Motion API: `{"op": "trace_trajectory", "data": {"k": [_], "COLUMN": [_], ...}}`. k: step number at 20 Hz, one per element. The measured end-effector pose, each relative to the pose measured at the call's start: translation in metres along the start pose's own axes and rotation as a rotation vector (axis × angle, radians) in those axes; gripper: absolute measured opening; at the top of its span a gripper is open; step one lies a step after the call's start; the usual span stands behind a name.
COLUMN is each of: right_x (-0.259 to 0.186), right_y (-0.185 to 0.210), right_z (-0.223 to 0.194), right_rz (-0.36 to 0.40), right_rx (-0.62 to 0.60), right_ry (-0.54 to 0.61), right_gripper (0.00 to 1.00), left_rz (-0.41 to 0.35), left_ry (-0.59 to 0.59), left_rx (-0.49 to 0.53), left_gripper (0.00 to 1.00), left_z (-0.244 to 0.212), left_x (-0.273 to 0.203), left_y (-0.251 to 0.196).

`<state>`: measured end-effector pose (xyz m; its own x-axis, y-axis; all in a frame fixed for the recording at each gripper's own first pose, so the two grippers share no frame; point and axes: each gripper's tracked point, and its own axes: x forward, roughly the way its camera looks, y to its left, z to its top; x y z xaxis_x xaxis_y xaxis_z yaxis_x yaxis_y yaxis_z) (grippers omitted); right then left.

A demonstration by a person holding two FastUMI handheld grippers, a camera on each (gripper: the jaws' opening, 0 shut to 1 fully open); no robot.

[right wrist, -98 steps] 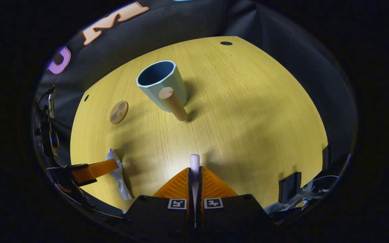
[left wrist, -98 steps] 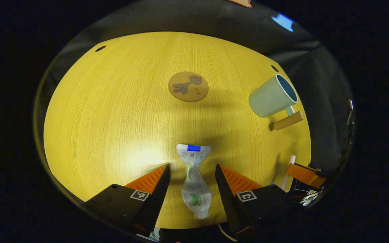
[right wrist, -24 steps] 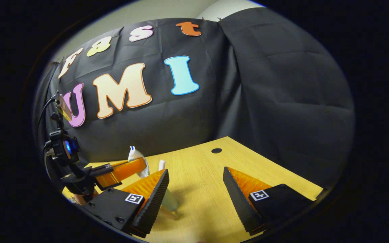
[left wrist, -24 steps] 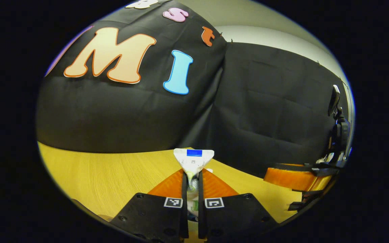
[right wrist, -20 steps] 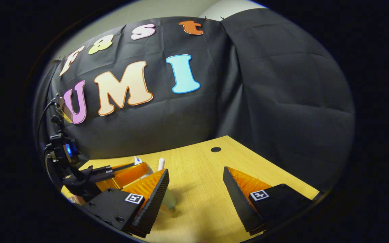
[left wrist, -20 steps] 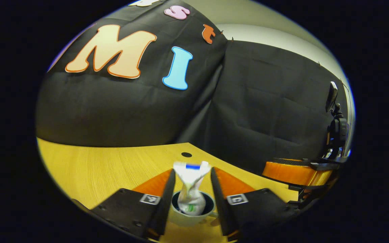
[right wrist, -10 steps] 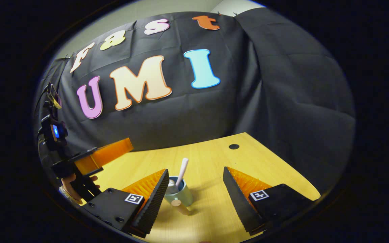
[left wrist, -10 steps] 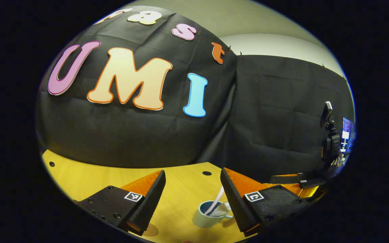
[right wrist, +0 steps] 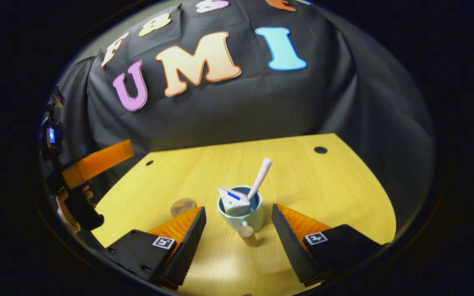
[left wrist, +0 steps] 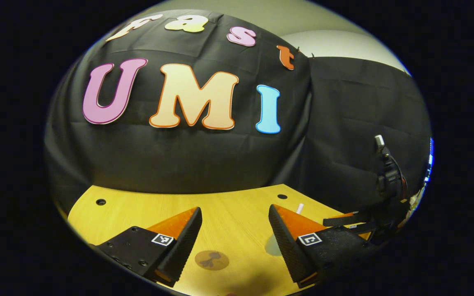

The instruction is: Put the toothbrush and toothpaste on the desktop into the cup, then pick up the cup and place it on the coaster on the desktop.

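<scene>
Tabletop (right wrist: 323, 185): bare wood w/ the task items grouped near its middle in the right gripper view.

Right tongs (right wrist: 239, 236): spread wide, nothing between the fingers, hovering w/ the cup framed in the gap. Left tongs (left wrist: 235, 236): also spread apart & empty, held above the tabletop; in the right gripper view they sit off at 9 o'clock, gripped by a hand (right wrist: 70, 203).

Cup (right wrist: 241, 213): upright, just ahead of the right tongs at 12 o'clock from the fingertips. Its stubby wooden handle (right wrist: 247, 236) points back toward the camera, at 6 o'clock of the cup. Coaster (right wrist: 183, 206): flat on the tabletop at 9 o'clock of the cup, near but apart. Also seen at 6 o'clock in the left gripper view, between those fingers.

Brush (right wrist: 260, 176): standing in the cup, leaning to 1 o'clock. Paste (right wrist: 233, 201): tube in the cup too, crimped end up.

Step, my read: loading looks done; cup pickup is in hand. Next prob. needs the right tongs down & fwd, closing on handle or cup wall, then lift level so contents don't tip, shift toward 9 o'clock, centre on coaster.
</scene>
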<state>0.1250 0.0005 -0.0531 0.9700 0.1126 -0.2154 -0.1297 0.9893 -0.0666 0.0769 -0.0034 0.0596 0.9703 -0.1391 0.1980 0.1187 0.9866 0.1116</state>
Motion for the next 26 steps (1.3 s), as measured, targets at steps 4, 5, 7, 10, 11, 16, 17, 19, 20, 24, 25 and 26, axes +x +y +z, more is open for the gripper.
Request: {"op": "trace_trajectory", "data": {"k": [4,5,7,10,11,16,17,19,20,24,25,26], "right_x": [0.017,0.021,0.029,0.039,0.043,0.054,0.057,0.060,0.059,0.055,0.055,0.054], "right_y": [-0.001,-0.003,-0.008,-0.011,-0.013,-0.017,-0.019,-0.017,-0.017,-0.013,-0.012,-0.015], "right_z": [-0.028,-0.033,-0.039,-0.051,-0.057,-0.075,-0.077,-0.079,-0.081,-0.083,-0.083,-0.081], "right_rz": [0.010,0.002,-0.009,-0.026,-0.031,-0.038,-0.046,-0.041,-0.035,-0.046,-0.049,-0.049], "right_rx": [-0.050,-0.086,-0.140,-0.177,-0.191,-0.176,-0.169,-0.137,-0.130,-0.165,-0.180,-0.196], "right_ry": [0.186,0.224,0.281,0.375,0.405,0.520,0.531,0.552,0.560,0.572,0.567,0.562], "right_gripper": [0.98,0.98,0.98,0.98,0.98,0.89,0.85,0.62,0.51,0.33,0.36,0.26], "left_rz": [0.085,0.109,0.151,0.211,0.231,0.303,0.312,0.320,0.323,0.334,0.335,0.335], "left_ry": [0.049,0.053,0.057,0.063,0.069,0.116,0.129,0.137,0.140,0.148,0.150,0.153], "left_rx": [-0.025,-0.025,-0.024,-0.029,-0.029,-0.054,-0.061,-0.079,-0.088,-0.094,-0.096,-0.101], "left_gripper": [0.93,0.93,0.93,0.93,0.93,0.94,0.94,0.94,0.94,0.94,0.94,0.94], "left_z": [-0.009,-0.009,-0.007,-0.006,-0.008,-0.027,-0.030,-0.034,-0.036,-0.042,-0.042,-0.045], "left_x": [-0.025,-0.031,-0.044,-0.057,-0.060,-0.072,-0.073,-0.074,-0.074,-0.067,-0.066,-0.066], "left_y": [0.018,0.023,0.033,0.048,0.053,0.068,0.069,0.069,0.069,0.074,0.073,0.073]}}
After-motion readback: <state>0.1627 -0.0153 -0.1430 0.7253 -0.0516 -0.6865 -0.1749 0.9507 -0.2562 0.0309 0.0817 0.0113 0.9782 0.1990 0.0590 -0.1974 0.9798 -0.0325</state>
